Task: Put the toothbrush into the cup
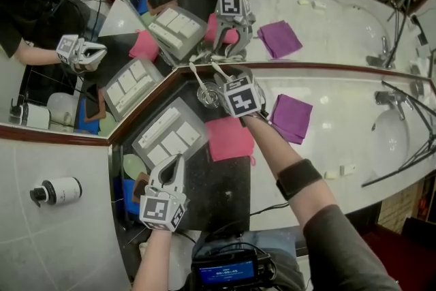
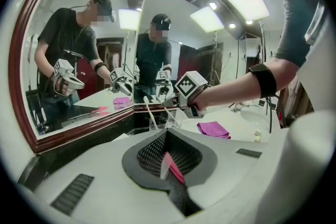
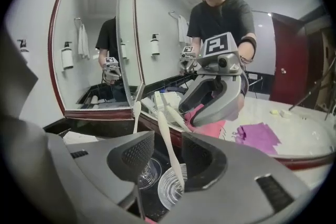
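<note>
We are standing in a bathroom, facing corner mirrors [image 1: 340,24], a sink [image 1: 390,141] with faucet [image 1: 388,99] and a soap dispenser [image 1: 58,191].

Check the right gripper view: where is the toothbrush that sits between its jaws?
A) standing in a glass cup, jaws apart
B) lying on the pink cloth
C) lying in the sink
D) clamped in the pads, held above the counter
A: in the right gripper view the toothbrush stands in the glass cup, and the right gripper has its jaws apart on either side, not pressing on it.
</note>
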A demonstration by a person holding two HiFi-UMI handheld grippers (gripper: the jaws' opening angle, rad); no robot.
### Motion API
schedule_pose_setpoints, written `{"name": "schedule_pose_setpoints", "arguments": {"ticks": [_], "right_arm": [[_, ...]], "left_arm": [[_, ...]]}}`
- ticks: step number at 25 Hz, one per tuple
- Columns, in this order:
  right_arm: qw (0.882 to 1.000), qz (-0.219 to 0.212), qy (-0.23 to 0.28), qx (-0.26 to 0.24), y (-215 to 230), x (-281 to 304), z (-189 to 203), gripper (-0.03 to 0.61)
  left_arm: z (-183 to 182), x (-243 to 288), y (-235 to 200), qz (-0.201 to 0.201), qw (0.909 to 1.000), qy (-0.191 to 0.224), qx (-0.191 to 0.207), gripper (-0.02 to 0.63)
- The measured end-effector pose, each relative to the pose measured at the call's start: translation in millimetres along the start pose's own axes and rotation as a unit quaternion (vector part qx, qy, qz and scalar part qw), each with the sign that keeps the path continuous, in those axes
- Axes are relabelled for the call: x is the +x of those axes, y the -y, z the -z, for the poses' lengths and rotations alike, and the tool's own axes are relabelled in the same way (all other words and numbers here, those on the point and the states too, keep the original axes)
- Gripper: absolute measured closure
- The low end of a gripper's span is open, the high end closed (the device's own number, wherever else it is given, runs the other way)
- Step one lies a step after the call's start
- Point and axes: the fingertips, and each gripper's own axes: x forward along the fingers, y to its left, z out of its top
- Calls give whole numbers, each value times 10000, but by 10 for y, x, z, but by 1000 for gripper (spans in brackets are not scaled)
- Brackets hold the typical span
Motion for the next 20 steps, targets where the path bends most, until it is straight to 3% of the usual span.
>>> {"name": "schedule_pose_setpoints", "arguments": {"ticks": [10, 12, 15, 20], "right_arm": [[9955, 216, -111, -919, -126, 220, -34, 399], [9944, 294, -160, -1006, -106, 251, -34, 421], [9925, 373, -229, -1137, -76, 266, -32, 505], [9888, 428, -125, -1426, -80, 196, -112, 511]], "left_arm": [[131, -53, -97, -103, 9999, -68, -106, 613], [139, -54, -107, -116, 9998, -96, -128, 613], [128, -58, -109, -117, 9997, -125, -165, 613], [176, -72, -129, -138, 9997, -98, -202, 613]]}}
